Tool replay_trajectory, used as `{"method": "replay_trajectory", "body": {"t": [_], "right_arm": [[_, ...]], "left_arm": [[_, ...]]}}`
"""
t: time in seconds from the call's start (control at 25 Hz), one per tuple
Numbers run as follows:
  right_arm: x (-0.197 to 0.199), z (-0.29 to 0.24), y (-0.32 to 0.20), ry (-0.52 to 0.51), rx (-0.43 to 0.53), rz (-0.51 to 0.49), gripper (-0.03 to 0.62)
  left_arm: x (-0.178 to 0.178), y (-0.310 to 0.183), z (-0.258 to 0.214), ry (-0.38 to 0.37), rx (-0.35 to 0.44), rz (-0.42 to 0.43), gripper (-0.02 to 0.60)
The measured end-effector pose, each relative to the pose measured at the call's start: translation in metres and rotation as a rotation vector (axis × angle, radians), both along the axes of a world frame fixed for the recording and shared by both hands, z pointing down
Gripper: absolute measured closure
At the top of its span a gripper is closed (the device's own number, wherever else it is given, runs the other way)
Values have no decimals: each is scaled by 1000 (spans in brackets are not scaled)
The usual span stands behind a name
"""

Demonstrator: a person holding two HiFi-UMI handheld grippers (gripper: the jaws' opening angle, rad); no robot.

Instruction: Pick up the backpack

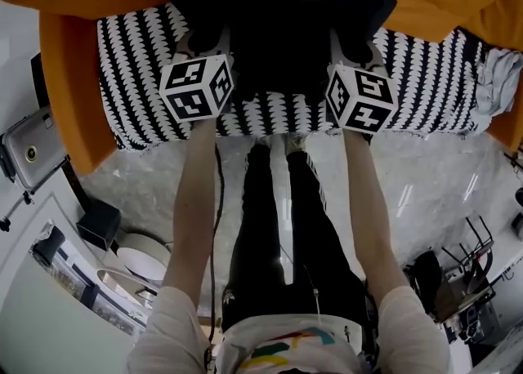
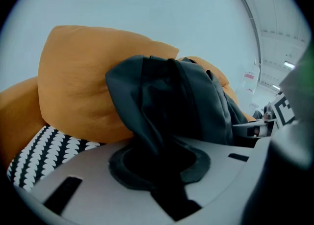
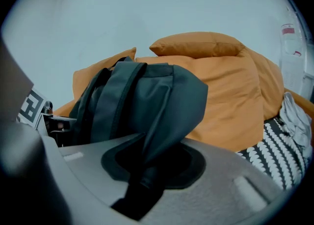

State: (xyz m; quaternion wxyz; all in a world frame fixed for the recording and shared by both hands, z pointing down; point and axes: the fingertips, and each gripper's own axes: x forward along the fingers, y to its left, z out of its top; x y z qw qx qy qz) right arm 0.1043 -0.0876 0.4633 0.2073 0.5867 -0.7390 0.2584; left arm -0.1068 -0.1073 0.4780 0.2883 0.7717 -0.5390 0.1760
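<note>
Tongs: left tongs (image 2: 162, 180) clenched on dark fold of backpack (image 2: 176, 101), fabric drawn down into slot between jaws. Right tongs (image 3: 147, 170) clamped likewise on another fold of same backpack. Both held at backpack's near side, one at each flank. Backpack sits on black-and-white patterned cover (image 1: 425, 78), orange cushions (image 2: 78, 86) just behind it. Pale cloth (image 1: 498, 78) at cover's right end. Grey marbled floor (image 1: 409, 176) below.

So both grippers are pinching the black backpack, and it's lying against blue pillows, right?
Not blue: the pillows are orange, as the right gripper view shows. The rest stands: the left gripper and the right gripper each pinch the black backpack, which lies against those pillows.
</note>
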Motion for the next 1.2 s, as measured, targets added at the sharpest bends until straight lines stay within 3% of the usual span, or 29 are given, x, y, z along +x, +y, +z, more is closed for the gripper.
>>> {"method": "replay_trajectory", "body": {"t": [0.2,0.44,0.72,0.96,1.12,1.2], "right_arm": [[2,-39,-1,19,60,15,500],[-3,-132,-10,47,155,-6,507],[7,-312,-34,52,370,6,510],[5,-482,-30,45,538,-6,510],[-8,-590,6,43,665,-15,509],[-12,-622,29,42,701,-22,508]], "left_arm": [[4,0,-47,-42,65,33,495],[-2,-1,-139,-11,118,11,495],[7,-24,-324,-10,339,15,495],[5,-7,-502,-7,531,22,495],[-8,31,-609,2,658,1,495],[-12,53,-641,4,696,-9,495]]}}
